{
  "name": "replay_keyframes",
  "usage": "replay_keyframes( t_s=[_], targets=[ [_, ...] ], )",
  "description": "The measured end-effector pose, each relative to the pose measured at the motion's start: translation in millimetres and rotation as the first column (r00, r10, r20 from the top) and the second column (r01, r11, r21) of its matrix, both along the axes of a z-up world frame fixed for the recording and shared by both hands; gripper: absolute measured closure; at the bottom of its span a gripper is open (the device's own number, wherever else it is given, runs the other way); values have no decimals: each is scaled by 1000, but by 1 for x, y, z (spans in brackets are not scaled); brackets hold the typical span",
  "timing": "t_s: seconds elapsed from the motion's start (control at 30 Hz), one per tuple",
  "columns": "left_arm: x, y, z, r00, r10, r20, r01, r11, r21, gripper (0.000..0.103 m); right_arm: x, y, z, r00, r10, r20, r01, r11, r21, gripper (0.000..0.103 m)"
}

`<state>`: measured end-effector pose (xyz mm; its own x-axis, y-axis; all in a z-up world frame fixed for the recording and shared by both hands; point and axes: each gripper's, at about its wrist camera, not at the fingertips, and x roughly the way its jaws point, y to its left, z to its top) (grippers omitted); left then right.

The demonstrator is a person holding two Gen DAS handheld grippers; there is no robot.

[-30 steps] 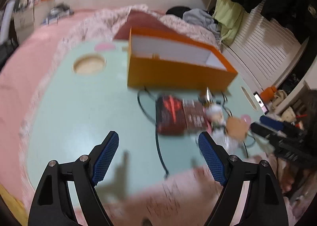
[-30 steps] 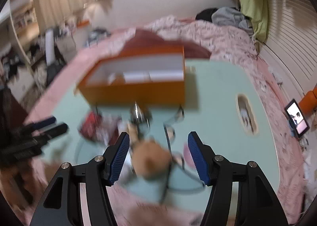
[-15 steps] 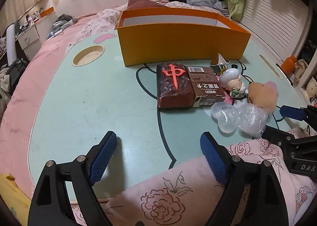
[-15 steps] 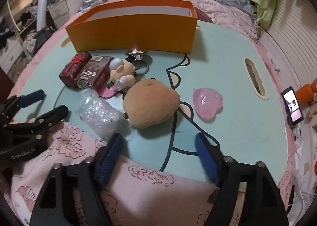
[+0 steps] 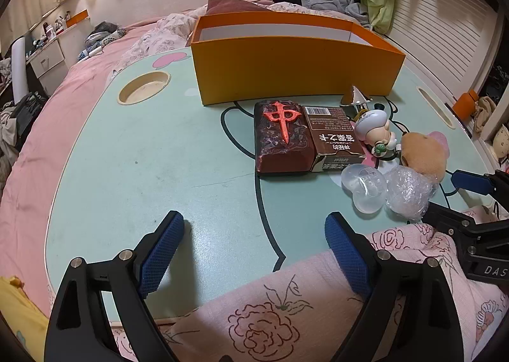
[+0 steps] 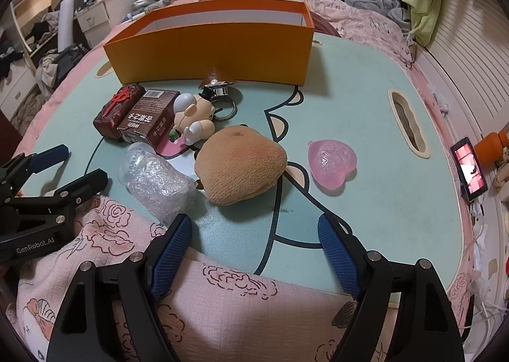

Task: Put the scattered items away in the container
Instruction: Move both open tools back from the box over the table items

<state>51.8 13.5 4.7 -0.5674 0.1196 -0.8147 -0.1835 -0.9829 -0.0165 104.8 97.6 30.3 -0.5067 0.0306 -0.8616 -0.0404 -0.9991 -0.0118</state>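
An orange box [image 5: 296, 72] [image 6: 216, 57] stands open at the back of the pale green lap table [image 5: 143, 155]. In front of it lie a dark red mahjong block [image 5: 281, 136] [image 6: 116, 111], a brown carton [image 5: 334, 139] [image 6: 149, 119], a small figurine [image 5: 375, 130] [image 6: 194, 117], a brown plush [image 6: 241, 166] [image 5: 423, 155], a bubble-wrap roll [image 6: 159, 184] [image 5: 407, 192], a clear capsule [image 5: 364, 187], a pink heart [image 6: 331, 163] and a metal keyring piece [image 6: 219, 84]. My left gripper [image 5: 254, 244] and right gripper [image 6: 254, 244] are open and empty at the table's near edge.
A round cup hole [image 5: 144, 92] is at the table's left and a slot [image 6: 407, 123] at its right. A phone [image 6: 469, 168] and an orange bottle [image 6: 491, 146] lie to the right. Pink floral fabric [image 6: 222, 308] covers the near edge.
Both grippers have pulled back and lowered toward the table's near edge, then settled. The views went from blurred to sharp. The objects have not moved.
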Motion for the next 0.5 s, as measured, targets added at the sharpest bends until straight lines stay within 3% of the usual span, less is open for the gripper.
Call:
replay_keyframes(
  t_s=[0.13,0.23,0.37,0.5],
  targets=[
    [1,-2,1,1000,2,-11,-2,1000,13,16,0,-1,1,1000,-1,-1,1,1000,0,21],
    [0,-6,7,999,-30,-15,31,997,73,34,0,-1,2,1000,-1,-2,1,1000,0,21],
    [-9,-14,19,999,-37,-30,41,987,154,35,0,-1,4,1000,0,-5,0,1000,0,21],
    [-22,-13,32,997,-25,-75,38,984,173,35,1,-2,5,1000,2,-9,-2,1000,0,21]
  ],
)
